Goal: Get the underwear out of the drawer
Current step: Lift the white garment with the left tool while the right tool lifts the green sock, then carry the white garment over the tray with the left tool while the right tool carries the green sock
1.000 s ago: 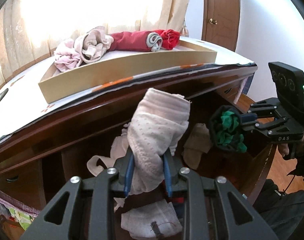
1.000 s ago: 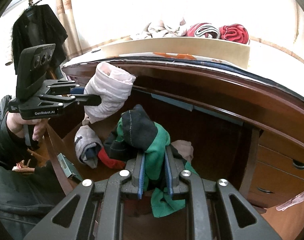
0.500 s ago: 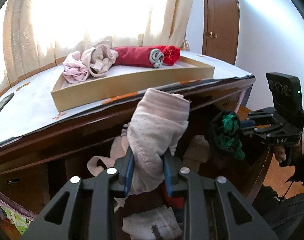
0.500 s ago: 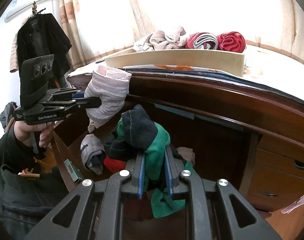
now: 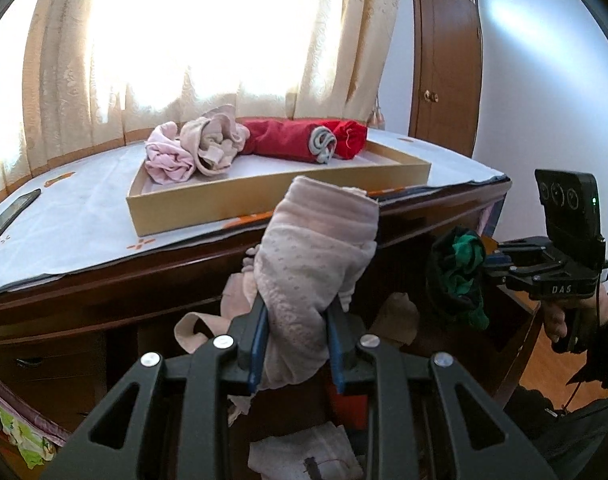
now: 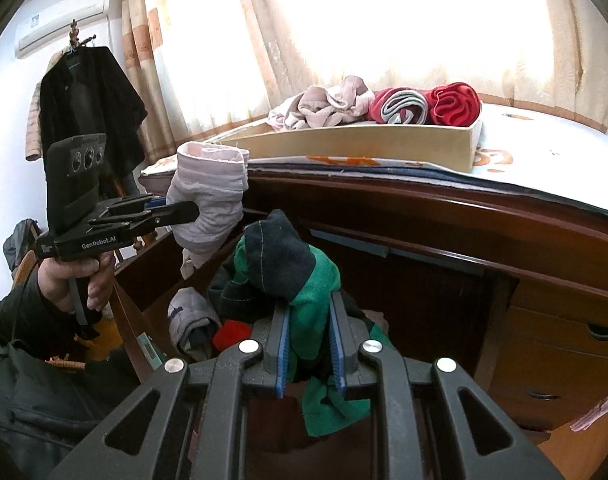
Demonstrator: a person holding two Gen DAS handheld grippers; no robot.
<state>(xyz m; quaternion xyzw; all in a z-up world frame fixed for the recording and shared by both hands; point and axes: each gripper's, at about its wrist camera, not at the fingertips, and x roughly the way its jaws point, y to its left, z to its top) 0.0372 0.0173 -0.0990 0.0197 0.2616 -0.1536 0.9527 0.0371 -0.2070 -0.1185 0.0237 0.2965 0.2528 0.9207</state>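
Over the open drawer (image 6: 404, 280), the left gripper (image 5: 298, 344) is clamped on a pale pink underwear roll (image 5: 316, 264) and the right gripper (image 6: 310, 344) on a green-and-black pair (image 6: 300, 280), both lifted clear, apparently bound for the cardboard tray (image 5: 264, 196) at 12 o'clock.

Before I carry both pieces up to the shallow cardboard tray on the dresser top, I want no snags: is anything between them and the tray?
Nothing visible blocks the way. The pale pink dotted underwear in the left gripper and the green-and-black underwear in the right gripper hang above the open drawer, below the tray; only the dresser's wooden edge must be cleared.
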